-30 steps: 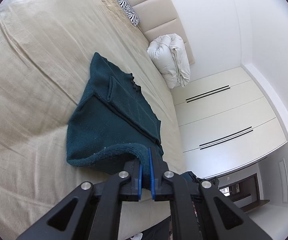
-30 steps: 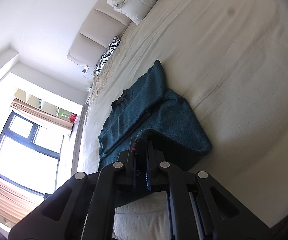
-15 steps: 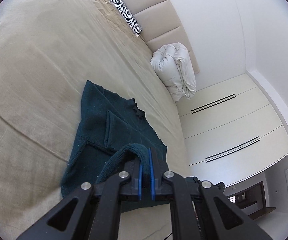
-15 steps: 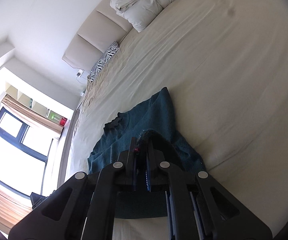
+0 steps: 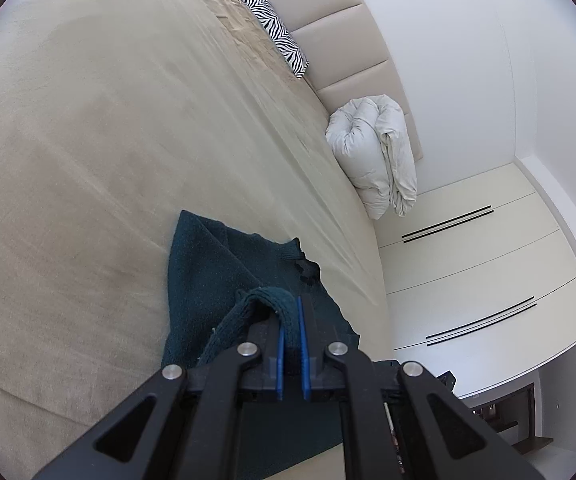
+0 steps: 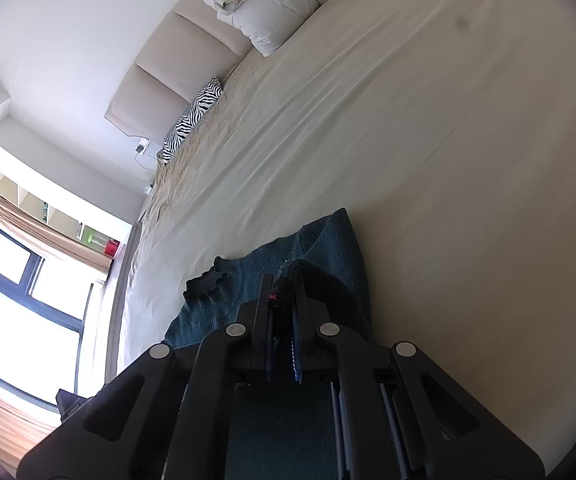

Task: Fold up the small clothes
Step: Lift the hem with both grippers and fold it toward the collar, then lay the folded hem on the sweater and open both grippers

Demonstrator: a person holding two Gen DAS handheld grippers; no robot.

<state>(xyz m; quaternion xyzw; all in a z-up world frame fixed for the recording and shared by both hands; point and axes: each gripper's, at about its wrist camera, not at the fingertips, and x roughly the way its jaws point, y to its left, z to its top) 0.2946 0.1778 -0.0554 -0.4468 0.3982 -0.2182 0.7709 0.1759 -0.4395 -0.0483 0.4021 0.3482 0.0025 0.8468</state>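
Both claws have carried the hem further toward the collar since a second ago, so less of the dark teal sweater (image 5: pixel 211 276) shows beyond them. The left claw (image 5: pixel 292 320) is pinching a ribbed fold of its edge; the right claw (image 6: pixel 283 300) is pinching another fold. The sweater lies on the beige bed (image 5: pixel 127 140), at its near side, far from the zebra pillow (image 5: pixel 275 32) and white duvet (image 5: pixel 372 160)

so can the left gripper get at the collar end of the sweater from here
Probably yes: the bed around the collar is open, but the left gripper is shut on the sweater hem, so it carries that along.
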